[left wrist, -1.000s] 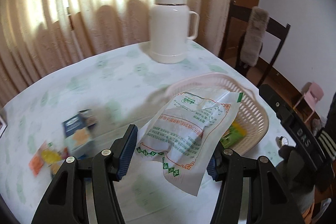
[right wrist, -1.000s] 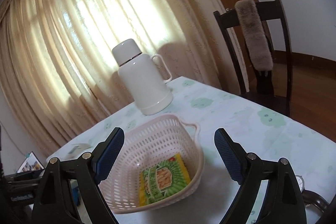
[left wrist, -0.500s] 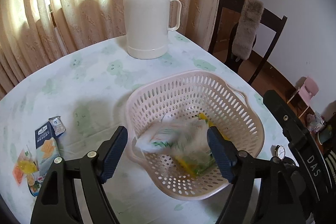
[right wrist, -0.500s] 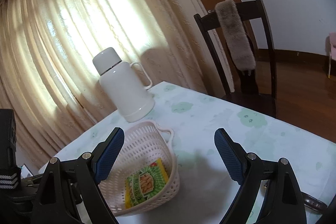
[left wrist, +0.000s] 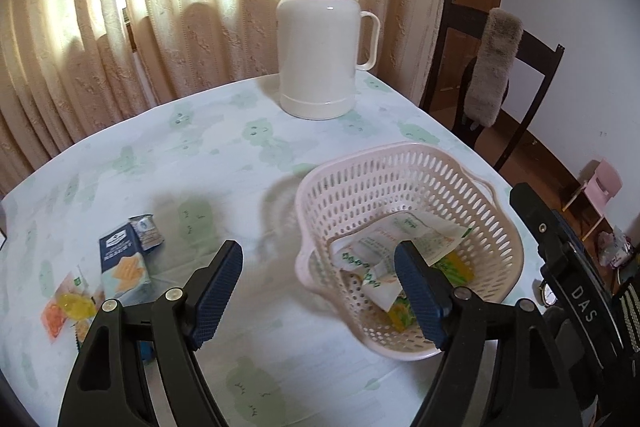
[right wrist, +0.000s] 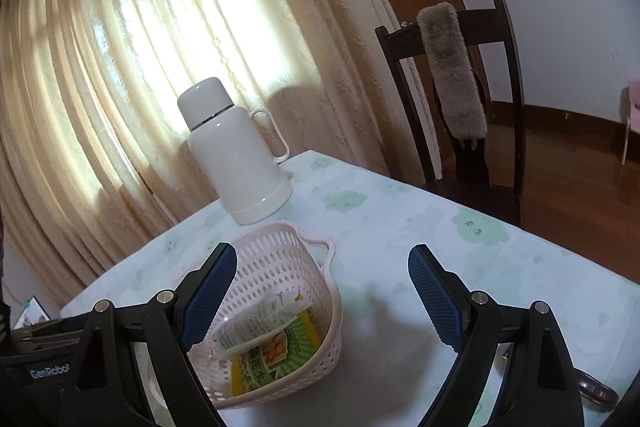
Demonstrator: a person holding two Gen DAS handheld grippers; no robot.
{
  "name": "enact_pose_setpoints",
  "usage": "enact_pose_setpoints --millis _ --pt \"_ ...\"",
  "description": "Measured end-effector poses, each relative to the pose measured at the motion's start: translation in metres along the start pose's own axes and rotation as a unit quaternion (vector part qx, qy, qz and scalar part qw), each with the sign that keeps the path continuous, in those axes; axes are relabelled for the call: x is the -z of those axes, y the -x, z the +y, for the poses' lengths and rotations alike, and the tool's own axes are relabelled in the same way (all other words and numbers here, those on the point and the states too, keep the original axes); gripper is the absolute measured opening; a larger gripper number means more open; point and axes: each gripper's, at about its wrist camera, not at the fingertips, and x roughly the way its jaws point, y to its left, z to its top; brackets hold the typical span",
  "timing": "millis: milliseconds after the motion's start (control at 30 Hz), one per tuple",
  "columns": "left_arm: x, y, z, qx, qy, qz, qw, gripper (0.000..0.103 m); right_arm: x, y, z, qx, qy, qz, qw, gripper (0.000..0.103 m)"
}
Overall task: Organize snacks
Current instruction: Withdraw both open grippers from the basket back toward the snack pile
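A pink perforated basket (left wrist: pixel 404 183) stands on the table at the right. Inside lies a white snack bag with green print (left wrist: pixel 396 239) on top of a green and yellow snack pack (left wrist: pixel 456 267). My left gripper (left wrist: pixel 320 291) is open and empty, just in front of the basket's near rim. On the table at the left lie a blue cracker box (left wrist: pixel 122 263), a small silver packet (left wrist: pixel 146 229) and an orange candy pack (left wrist: pixel 68 307). In the right wrist view the basket (right wrist: pixel 280 259) holds the white bag (right wrist: pixel 260 323) and green pack (right wrist: pixel 272 351). My right gripper (right wrist: pixel 320 299) is open and empty above the table.
A white thermos jug (left wrist: pixel 320 39) stands at the table's far side before the curtain. A dark wooden chair (left wrist: pixel 508 75) with a grey furry cover stands beyond the right edge. A wristwatch (left wrist: pixel 546 293) lies near the right table edge.
My left gripper let go of the white snack bag, which dropped into the basket. The gripper then drew back and shifted left. The right gripper drifted slightly.
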Motion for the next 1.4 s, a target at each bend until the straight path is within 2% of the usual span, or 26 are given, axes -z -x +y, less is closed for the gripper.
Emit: enact_pose_setpoints --millis 933,1167,1400 --pt "0.029 0.027 0.055 -0.064 0.032 -0.017 0.9973 0.076 0.013 -0.004 0.025 0.047 0.084 -0.011 0.995 0.088" --pt "0.038 0.033 0.082 -0.084 0.056 -0.018 0.9948 0.076 0.014 -0.001 0.031 0.050 0.097 -0.017 0.994 0.088" --pt "0.048 0.040 0.123 -0.105 0.090 -0.017 0.9902 0.076 0.014 0.013 0.043 0.029 0.099 -0.033 0.994 0.088"
